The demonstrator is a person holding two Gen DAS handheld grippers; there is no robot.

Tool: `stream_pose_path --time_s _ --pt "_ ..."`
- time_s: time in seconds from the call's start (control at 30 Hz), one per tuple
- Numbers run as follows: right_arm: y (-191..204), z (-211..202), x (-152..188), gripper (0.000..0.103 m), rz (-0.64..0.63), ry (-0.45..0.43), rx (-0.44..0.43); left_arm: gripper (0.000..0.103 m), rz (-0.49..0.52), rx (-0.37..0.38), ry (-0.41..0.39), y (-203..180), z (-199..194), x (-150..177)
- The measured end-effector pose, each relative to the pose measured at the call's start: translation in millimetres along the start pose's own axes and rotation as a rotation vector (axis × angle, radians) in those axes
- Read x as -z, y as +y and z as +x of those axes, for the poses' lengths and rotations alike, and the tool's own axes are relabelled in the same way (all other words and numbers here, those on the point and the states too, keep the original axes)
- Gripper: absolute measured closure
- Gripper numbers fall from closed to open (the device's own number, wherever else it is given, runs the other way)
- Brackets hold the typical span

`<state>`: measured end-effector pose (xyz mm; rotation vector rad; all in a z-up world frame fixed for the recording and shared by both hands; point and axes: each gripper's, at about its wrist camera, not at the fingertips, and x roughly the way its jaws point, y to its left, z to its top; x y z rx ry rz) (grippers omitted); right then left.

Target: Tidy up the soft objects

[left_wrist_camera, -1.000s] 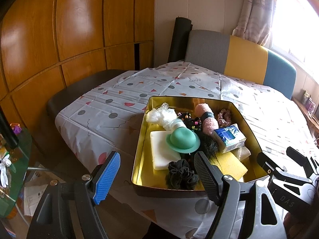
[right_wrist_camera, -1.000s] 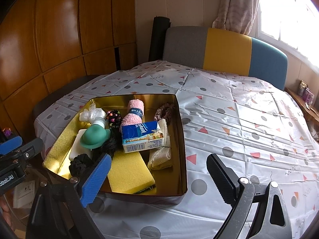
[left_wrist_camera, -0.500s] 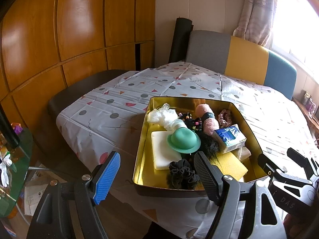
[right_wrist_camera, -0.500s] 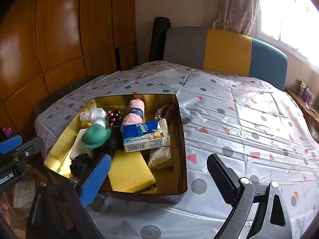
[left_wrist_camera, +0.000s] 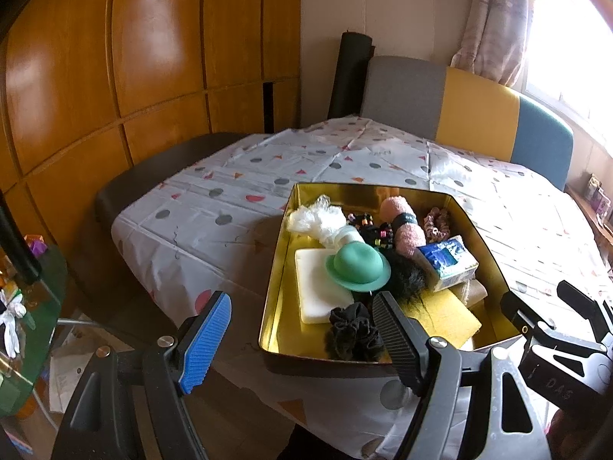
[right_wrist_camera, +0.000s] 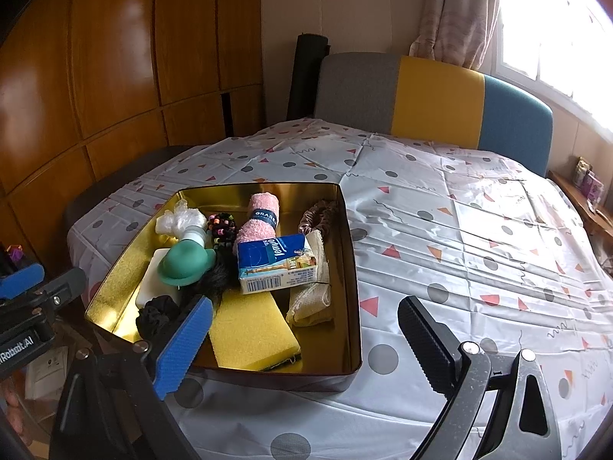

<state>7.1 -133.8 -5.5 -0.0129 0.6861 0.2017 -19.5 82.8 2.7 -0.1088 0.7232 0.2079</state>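
A gold tin tray (left_wrist_camera: 274, 287) (right_wrist_camera: 354, 268) sits on the table near its front left edge. It holds a green felt hat (left_wrist_camera: 358, 266) (right_wrist_camera: 186, 262), a white pad (left_wrist_camera: 316, 287), a yellow sponge (right_wrist_camera: 251, 329), a blue tissue pack (right_wrist_camera: 274, 264) (left_wrist_camera: 446, 262), a pink rolled sock (right_wrist_camera: 260, 220), a black scrunchie (left_wrist_camera: 352, 331) (right_wrist_camera: 155, 316), a brown scrunchie (right_wrist_camera: 318, 216), a plastic bag (left_wrist_camera: 316, 218) and a beige cloth (right_wrist_camera: 312, 299). My left gripper (left_wrist_camera: 299, 339) is open and empty, in front of the tray's near left corner. My right gripper (right_wrist_camera: 304, 341) is open and empty, in front of the tray's near right corner.
The table (right_wrist_camera: 459, 230) wears a white cloth with dots and triangles. A grey, yellow and blue bench back (right_wrist_camera: 433, 96) stands behind it, a wooden wall (right_wrist_camera: 115, 57) at left. A green glass side table (left_wrist_camera: 34, 306) with clutter is at lower left.
Both grippers have drawn slightly nearer the tray; the view shifts a little. Both stay open and empty. Nothing in the tray has moved.
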Motion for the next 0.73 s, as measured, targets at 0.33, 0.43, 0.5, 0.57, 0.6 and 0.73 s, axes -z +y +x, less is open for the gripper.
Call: stream_pose_path --time_s 0.33,0.43,0.5,0.57,0.6,0.73 --pt "1 -1 0 0.004 -0.002 0.003 -0.001 0.025 0.006 -0.017 -0.022 0 -3 -1" --pt "1 0 1 0.004 -0.006 0.005 -0.003 0.026 0.005 0.001 -0.034 0 -5 0" --pt "2 0 2 0.003 -0.006 0.005 -0.004 0.033 0.018 -0.003 -0.056 -1 -7 0" --pt "1 0 2 0.003 -0.005 0.004 -0.004 0.035 0.015 0.001 -0.069 -1 -9 -2" --pt "1 0 2 0.003 -0.004 0.004 -0.004 0.036 0.012 0.005 -0.076 0 -10 -3" --pt "0 0 1 0.003 -0.001 0.005 -0.006 0.037 0.005 0.018 -0.069 0 -10 -5"
